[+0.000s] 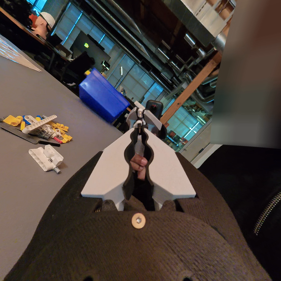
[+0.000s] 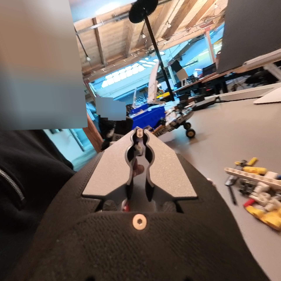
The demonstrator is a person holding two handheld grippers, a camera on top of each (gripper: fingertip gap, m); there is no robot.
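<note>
Both claws met in the air off the table's edge: my right [image 2: 139, 134] pinched a white connector [image 2: 139, 133], my left [image 1: 139, 129] a dark pin [image 1: 139, 126]; misalignment could have jammed or dropped either.

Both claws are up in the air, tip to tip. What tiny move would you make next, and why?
Probably ease the left gripper gently straight forward. The small dark pin at its tips already meets the white connector pinched by the right gripper, and seems lined up with it.
</note>
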